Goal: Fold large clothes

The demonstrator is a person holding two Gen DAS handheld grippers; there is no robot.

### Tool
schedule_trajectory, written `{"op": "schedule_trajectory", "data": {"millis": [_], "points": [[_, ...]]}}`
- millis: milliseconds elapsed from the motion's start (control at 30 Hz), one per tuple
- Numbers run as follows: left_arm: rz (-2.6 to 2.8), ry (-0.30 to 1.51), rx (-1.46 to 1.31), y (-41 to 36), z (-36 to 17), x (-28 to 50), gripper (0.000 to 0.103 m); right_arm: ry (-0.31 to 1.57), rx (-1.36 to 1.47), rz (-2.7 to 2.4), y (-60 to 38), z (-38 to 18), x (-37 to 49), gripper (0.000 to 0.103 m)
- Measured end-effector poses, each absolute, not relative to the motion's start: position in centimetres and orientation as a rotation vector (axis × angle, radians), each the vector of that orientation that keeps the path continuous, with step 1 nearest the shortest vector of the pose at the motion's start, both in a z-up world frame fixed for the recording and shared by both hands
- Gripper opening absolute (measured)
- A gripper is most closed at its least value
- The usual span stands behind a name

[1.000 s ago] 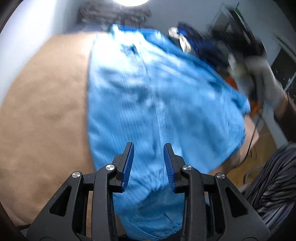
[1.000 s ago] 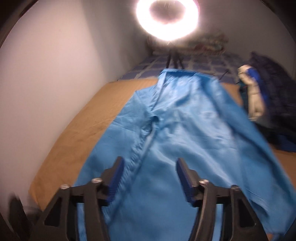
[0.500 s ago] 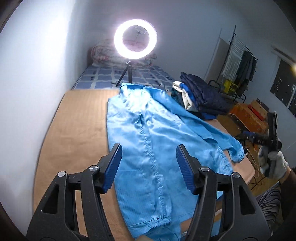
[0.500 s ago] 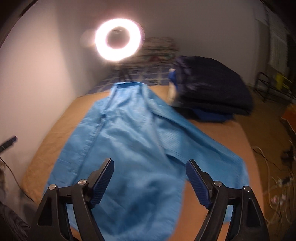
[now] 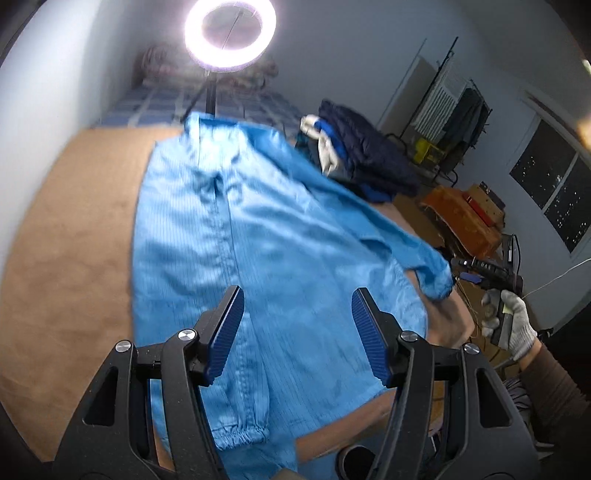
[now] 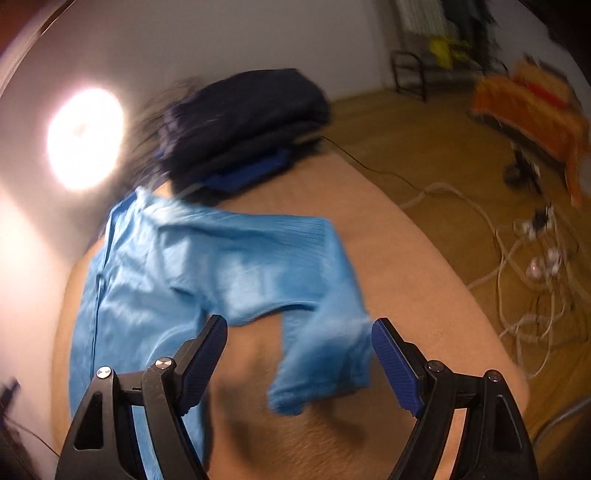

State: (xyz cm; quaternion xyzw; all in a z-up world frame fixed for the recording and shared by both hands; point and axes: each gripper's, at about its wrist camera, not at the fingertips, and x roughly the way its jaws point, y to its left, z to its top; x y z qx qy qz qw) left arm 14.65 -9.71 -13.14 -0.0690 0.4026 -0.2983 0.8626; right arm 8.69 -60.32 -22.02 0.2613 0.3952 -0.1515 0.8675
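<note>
A light blue long-sleeved garment (image 5: 280, 240) lies spread flat on the tan bed cover (image 5: 74, 240), collar toward the far end. My left gripper (image 5: 298, 295) hovers open above its lower part, with nothing between the fingers. A cuffed sleeve end (image 5: 240, 435) lies near the front edge. In the right wrist view the same garment (image 6: 184, 266) stretches to the left, and its right sleeve (image 6: 325, 362) bends down toward me. My right gripper (image 6: 299, 326) hangs wide open over that sleeve without touching it. A gloved hand (image 5: 517, 325) shows at the bed's right side.
A pile of dark folded clothes (image 6: 240, 114) sits at the far right of the bed. A ring light (image 5: 231, 33) stands behind the collar. Cables (image 6: 535, 258) trail over the wooden floor to the right, near an orange box (image 6: 535, 107). A clothes rack (image 5: 454, 110) stands by the wall.
My left gripper opened wider and rose off the garment's lower part. The right gripper swung right across the garment and rolled, and now sits over the right sleeve.
</note>
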Motion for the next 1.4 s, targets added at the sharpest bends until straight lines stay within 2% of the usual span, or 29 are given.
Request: {"op": "schedule_trajectory", "data": {"millis": [167,233,267,300,333,400,500,733,900,1033,1233,1267,1300,1367,1400], "points": [[-0.589,0.882,-0.147,-9.3,-15.5,15.7,0.062,0.85,0.65,-0.337,-63.3,-24.7,9.4,0.083],[-0.578,0.892,-0.179,-8.9,-16.0,16.1,0.062,0.854,0.681,-0.304,-63.8,-25.4,10.1,0.079],[-0.575,0.893,-0.187,-8.6,-16.1,16.3,0.062,0.862,0.685,-0.288,-63.7,-25.9,10.5,0.065],[-0.568,0.893,-0.19,-8.5,-16.2,16.5,0.062,0.875,0.691,-0.267,-63.6,-26.1,10.9,0.038],[-0.561,0.89,-0.189,-8.4,-16.3,16.5,0.062,0.892,0.699,-0.239,-63.4,-26.4,11.3,0.024],[-0.557,0.887,-0.181,-8.3,-16.5,16.6,0.062,0.9,0.687,-0.202,-62.5,-26.2,11.8,0.009],[-0.552,0.891,-0.165,-8.4,-17.1,16.9,0.062,0.866,0.607,-0.152,-60.1,-24.0,12.0,0.001],[-0.553,0.891,-0.179,-8.5,-17.5,17.7,0.062,0.764,0.369,-0.032,-52.2,-17.6,10.4,0.0],[-0.557,0.873,-0.231,-8.2,-16.9,18.1,0.062,0.753,0.179,0.132,-44.8,-15.9,9.0,0.0],[-0.559,0.877,-0.279,-7.9,-16.7,18.3,0.062,0.811,0.019,0.307,-38.1,-17.3,7.8,0.0],[-0.586,0.91,-0.291,-8.8,-17.1,18.0,0.062,0.985,-0.174,0.501,-30.5,-22.8,6.3,0.002],[-0.598,0.922,-0.291,-9.1,-17.3,17.9,0.062,0.999,-0.188,0.519,-30.0,-23.2,6.1,0.012],[-0.608,0.931,-0.296,-9.3,-17.5,17.9,0.062,0.998,-0.182,0.544,-30.0,-23.2,5.9,0.026],[-0.639,0.971,-0.318,-9.9,-18.3,17.8,0.062,0.994,-0.132,0.604,-30.6,-22.5,5.5,0.042],[-0.645,0.984,-0.322,-10.1,-18.6,17.7,0.062,0.985,-0.099,0.619,-31.2,-22.1,5.5,0.046]]}}
